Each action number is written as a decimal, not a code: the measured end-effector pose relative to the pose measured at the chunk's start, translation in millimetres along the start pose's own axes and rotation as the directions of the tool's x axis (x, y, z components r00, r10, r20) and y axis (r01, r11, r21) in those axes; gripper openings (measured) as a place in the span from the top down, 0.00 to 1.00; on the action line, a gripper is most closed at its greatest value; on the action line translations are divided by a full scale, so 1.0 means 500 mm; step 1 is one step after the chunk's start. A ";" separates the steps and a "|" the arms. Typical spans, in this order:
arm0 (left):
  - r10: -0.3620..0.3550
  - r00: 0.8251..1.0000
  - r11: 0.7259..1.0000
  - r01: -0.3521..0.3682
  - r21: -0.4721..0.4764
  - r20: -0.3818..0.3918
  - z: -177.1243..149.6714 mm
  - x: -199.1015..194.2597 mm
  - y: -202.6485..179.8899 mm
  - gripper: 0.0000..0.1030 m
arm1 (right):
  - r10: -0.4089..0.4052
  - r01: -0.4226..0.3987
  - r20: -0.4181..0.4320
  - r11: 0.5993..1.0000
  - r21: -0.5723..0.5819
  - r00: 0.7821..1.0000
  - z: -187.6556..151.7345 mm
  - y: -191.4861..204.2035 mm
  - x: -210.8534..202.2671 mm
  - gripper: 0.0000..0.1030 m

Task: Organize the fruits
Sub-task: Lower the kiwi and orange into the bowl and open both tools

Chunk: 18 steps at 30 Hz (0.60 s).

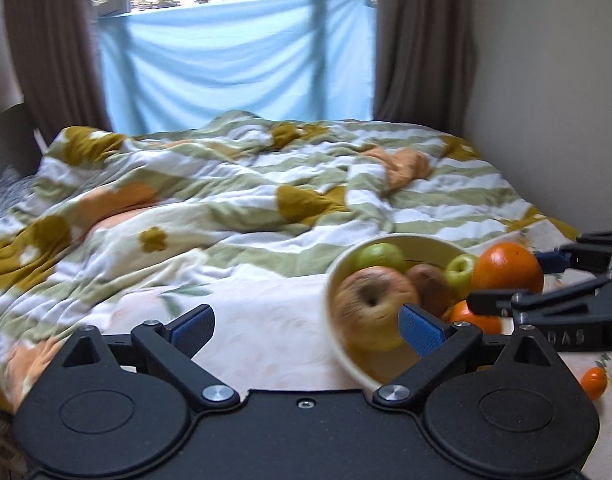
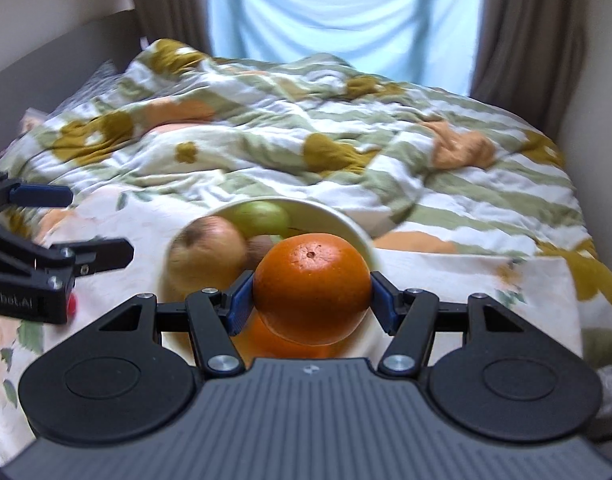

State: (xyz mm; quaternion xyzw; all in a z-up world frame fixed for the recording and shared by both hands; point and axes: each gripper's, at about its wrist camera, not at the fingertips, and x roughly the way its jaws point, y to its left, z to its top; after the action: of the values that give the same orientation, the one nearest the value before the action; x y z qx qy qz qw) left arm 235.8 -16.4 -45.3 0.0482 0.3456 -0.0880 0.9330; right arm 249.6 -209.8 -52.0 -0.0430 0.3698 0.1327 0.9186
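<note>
Right in front of you, your right gripper (image 2: 312,298) has its fingers (image 2: 239,300) clamped on a big orange (image 2: 312,288), one blue pad on each flank, and you're carrying it just above the near rim of the bowl (image 2: 358,236). Beneath it, another orange (image 2: 273,340) already sits in the bowl. Your left gripper (image 1: 306,322) is spread wide with nothing between its fingers (image 1: 193,326), hanging over bare bedsheet (image 1: 265,320) just left of the bowl.

Further into the bowl: a large brownish apple (image 1: 372,300), blurred, with a green apple (image 1: 380,256) behind it, a second green apple (image 1: 460,270) towards the right, and a brown fruit (image 1: 430,286) wedged between that I can't name. So the bowl is filling up nicely.

What's left, by my reckoning: drop the orange you're holding, then go after the small orange fruit (image 1: 594,380) lying loose on the sheet off to the right, well apart from the bowl. A small red thing (image 2: 71,304) peeks out beside your left gripper too; can't tell what it is.

Beyond that, just the rumpled flowered blanket (image 2: 265,128) across the bed, with nothing I can make out as fruit among its folds.
</note>
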 end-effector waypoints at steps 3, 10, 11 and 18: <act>0.027 1.000 0.999 -0.027 -0.017 0.004 -0.011 -0.013 0.017 0.03 | 0.036 -0.036 -0.005 0.998 -0.045 0.999 -0.008 0.035 0.012 0.27; 0.045 0.999 0.999 -0.045 -0.026 0.003 -0.031 -0.023 0.030 0.03 | 0.069 -0.070 -0.012 0.988 -0.138 0.998 -0.035 0.093 0.043 0.27; 0.046 0.999 0.999 -0.046 -0.028 0.003 -0.033 -0.024 0.031 0.03 | 0.068 -0.069 -0.011 0.987 -0.147 0.998 -0.039 0.097 0.046 0.27; 0.067 0.998 0.997 -0.067 -0.044 0.005 -0.037 -0.035 0.032 0.03 | 0.047 -0.044 0.013 0.980 -0.193 0.999 -0.058 0.110 0.054 0.23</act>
State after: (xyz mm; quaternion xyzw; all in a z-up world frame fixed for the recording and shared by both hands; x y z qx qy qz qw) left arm 214.4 4.5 -47.4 0.0390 0.3426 -0.0493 0.9374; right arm 233.7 -156.1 -90.8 -0.1218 0.3481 0.1892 0.9100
